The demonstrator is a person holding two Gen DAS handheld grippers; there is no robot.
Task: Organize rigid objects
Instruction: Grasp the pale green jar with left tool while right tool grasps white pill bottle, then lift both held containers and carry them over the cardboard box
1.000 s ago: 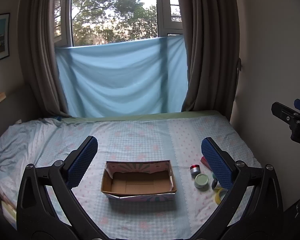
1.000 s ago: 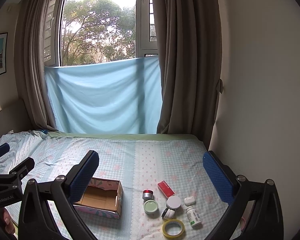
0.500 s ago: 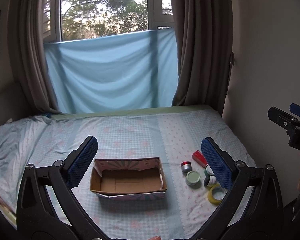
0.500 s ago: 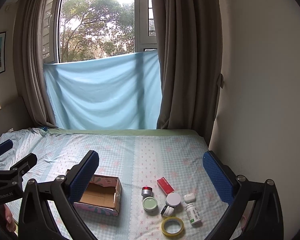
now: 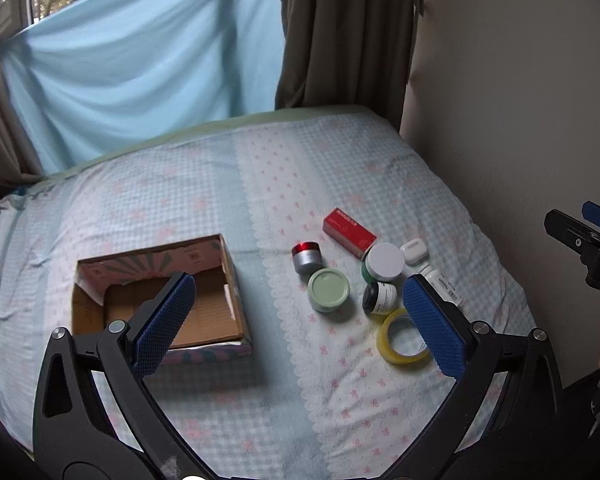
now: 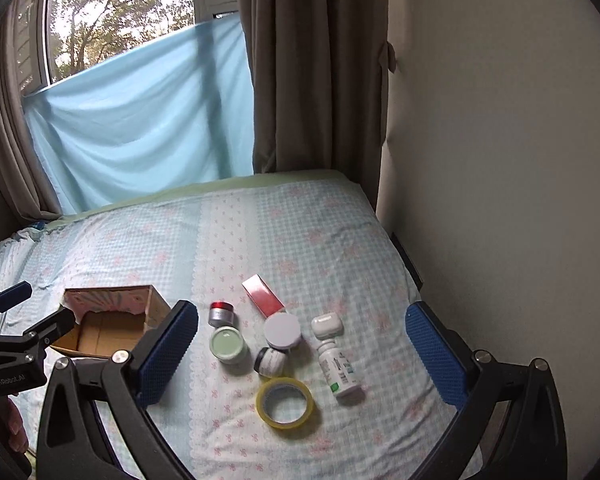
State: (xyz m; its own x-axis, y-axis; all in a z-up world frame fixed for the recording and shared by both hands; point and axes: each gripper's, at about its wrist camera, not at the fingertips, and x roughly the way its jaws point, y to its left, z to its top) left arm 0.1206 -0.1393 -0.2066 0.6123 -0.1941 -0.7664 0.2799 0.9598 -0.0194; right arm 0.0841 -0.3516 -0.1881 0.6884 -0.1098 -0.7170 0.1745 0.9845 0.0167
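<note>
Both the left gripper (image 5: 298, 316) and right gripper (image 6: 300, 354) hang spread wide above the bed (image 6: 320, 240), near the cardboard box (image 5: 156, 280) and tape roll (image 6: 285, 402).

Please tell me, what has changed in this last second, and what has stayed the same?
Both grippers, left and right, came down closer over the bed, open and empty. The cardboard box, yellow tape and jars stayed put; nothing was taken hold of.

Open cardboard box (image 5: 156, 300) empty on bed; jars (image 6: 228, 343), red carton (image 6: 263, 294), bottle (image 6: 338, 372), tape roll (image 6: 285, 402) clustered just right.
</note>
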